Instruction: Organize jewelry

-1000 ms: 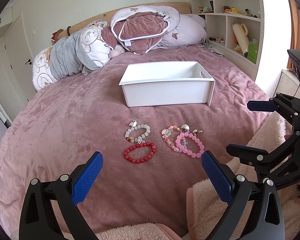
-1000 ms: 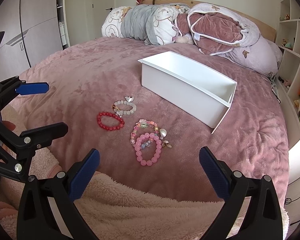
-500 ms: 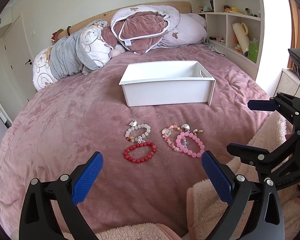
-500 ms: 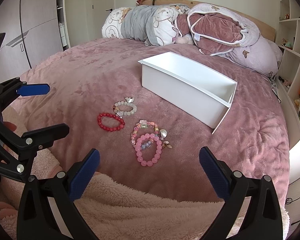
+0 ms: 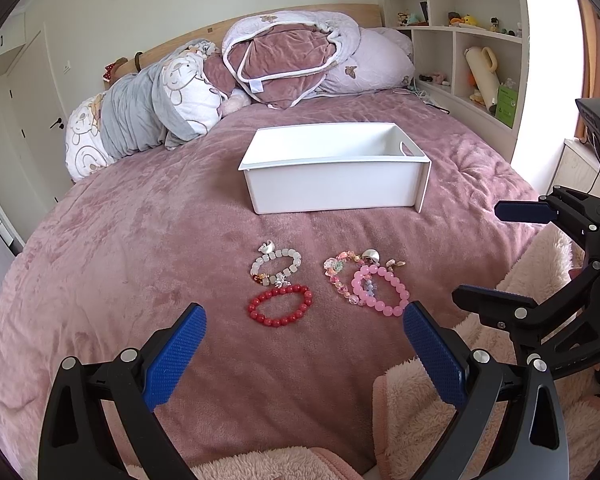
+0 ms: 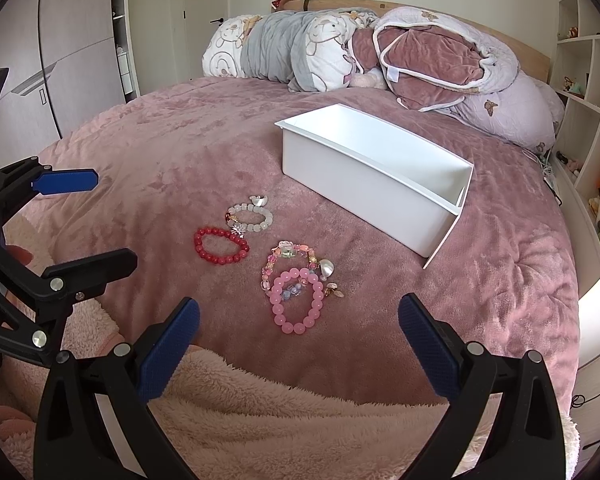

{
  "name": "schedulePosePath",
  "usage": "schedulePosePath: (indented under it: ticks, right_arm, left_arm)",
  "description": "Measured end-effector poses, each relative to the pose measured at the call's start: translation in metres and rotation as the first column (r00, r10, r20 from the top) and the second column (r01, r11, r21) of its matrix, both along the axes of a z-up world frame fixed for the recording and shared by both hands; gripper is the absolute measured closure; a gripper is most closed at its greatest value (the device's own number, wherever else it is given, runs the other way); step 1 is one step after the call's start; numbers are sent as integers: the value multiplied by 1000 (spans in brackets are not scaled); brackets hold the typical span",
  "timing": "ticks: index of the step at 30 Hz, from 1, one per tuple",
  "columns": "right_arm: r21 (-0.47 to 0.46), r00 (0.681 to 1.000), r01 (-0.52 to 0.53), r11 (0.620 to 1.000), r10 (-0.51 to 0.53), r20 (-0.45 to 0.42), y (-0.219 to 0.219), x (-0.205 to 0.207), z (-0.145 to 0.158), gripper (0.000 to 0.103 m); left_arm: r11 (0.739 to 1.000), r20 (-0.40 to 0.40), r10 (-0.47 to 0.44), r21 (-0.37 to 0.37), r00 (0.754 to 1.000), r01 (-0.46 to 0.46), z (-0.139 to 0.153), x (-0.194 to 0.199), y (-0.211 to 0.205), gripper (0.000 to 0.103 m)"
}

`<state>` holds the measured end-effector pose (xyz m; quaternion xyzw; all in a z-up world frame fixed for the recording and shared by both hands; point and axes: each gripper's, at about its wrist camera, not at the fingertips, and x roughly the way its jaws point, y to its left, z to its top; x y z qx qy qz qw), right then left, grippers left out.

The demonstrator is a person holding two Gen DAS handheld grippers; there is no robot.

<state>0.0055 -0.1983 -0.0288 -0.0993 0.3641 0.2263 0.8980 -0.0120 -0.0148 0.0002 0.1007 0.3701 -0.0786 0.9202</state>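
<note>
Several bead bracelets lie on the pink bedspread in front of both grippers. They are a red one (image 5: 278, 323) (image 6: 220, 260), a pale white one with a charm (image 5: 256, 268) (image 6: 260, 222), a pastel mixed one (image 5: 334, 266) (image 6: 286, 250) and a pink one (image 5: 382, 311) (image 6: 277, 300) overlapping it. Behind them stands an empty white bin (image 5: 332, 188) (image 6: 360, 192). My left gripper (image 5: 304, 310) (image 6: 96, 220) hovers open just short of the red bracelet. My right gripper (image 6: 299, 304) (image 5: 500, 256) is open near the pink bracelet. Neither holds anything.
Pillows and a rolled duvet (image 5: 284, 64) are piled at the headboard. Open shelves (image 5: 472, 52) with toys line the right wall, and wardrobes (image 6: 60, 60) stand on the left. Fluffy pink fabric (image 6: 280, 408) covers the near bed edge under both grippers.
</note>
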Motion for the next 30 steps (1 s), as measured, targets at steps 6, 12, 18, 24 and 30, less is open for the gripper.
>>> schedulePosePath:
  ticks: [6, 12, 18, 24, 30]
  right_arm:
    - [7, 1000, 0, 1000, 0, -4, 2, 3, 1, 5]
    - [5, 1000, 7, 1000, -7, -13, 4, 13, 3, 5]
    - [11, 999, 14, 1000, -14, -40, 5, 38, 5, 5]
    - [53, 994, 14, 998, -8, -108, 6, 71, -1, 5]
    - [35, 988, -23, 999, 28, -150, 19, 103, -7, 6]
  left_arm:
    - [1000, -14, 14, -8, 1000, -14, -1, 5, 5, 4]
    - [999, -37, 35, -15, 999, -35, -1, 18, 10, 3]
    - [997, -73, 76, -8, 994, -76, -2, 40, 18, 3]
    - [989, -103, 145, 8, 984, -145, -6, 69, 29, 3]
    - [980, -165, 199, 21, 966, -198, -19, 102, 42, 3]
